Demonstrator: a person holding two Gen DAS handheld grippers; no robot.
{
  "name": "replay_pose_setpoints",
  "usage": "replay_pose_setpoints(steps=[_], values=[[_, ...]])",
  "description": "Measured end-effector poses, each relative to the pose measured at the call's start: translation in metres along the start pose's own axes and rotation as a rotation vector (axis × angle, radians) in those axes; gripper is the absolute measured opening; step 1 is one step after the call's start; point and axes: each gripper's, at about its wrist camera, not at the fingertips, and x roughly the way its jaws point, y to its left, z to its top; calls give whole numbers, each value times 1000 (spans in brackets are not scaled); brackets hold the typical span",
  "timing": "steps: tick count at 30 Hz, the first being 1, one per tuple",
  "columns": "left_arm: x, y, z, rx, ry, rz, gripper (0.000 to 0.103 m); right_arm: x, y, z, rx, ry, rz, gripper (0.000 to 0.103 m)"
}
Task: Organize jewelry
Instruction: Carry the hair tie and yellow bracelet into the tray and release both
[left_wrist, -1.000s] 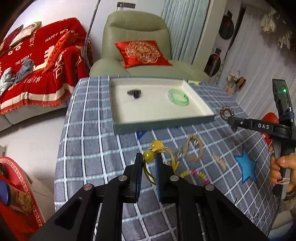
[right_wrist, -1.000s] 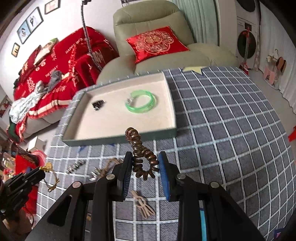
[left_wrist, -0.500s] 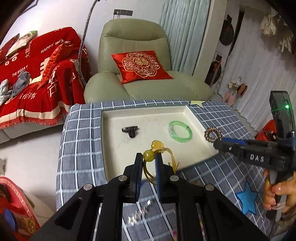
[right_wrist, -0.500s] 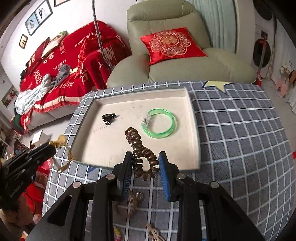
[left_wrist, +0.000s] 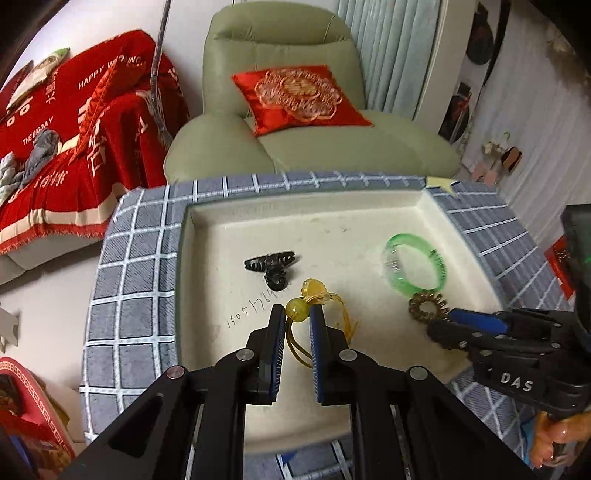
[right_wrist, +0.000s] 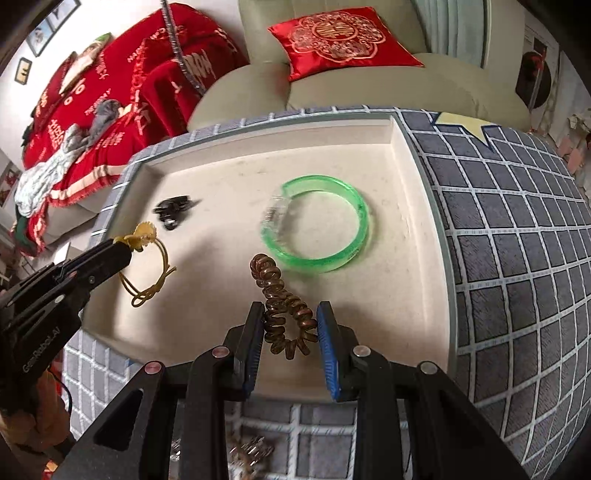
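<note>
A cream tray lies on the grey checked tablecloth. In it are a green bangle and a black hair clip. My left gripper is shut on a yellow beaded hair tie and holds it above the tray's middle. My right gripper is shut on a brown spiral hair tie and holds it over the tray's near right part, just short of the bangle.
A green armchair with a red cushion stands behind the table. A red-covered sofa is at the left. Small metal clips lie on the cloth in front of the tray.
Both grippers have moved forward from the loose jewelry on the cloth to above the tray, each still holding its hair tie. The tray now fills the views.
</note>
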Motion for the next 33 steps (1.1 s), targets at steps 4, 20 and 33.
replay_pose_setpoints(steps=[4,20,33], values=[[17,1,-2,2,25,34,29,6,-9,6,16,-16,-22,32],[36,-11,-7,76,48,152,29,3,-11,13,-2,-75,-72,74],[28,-6,-4,35,22,148,29,-44,-17,0,84,-161,4,79]])
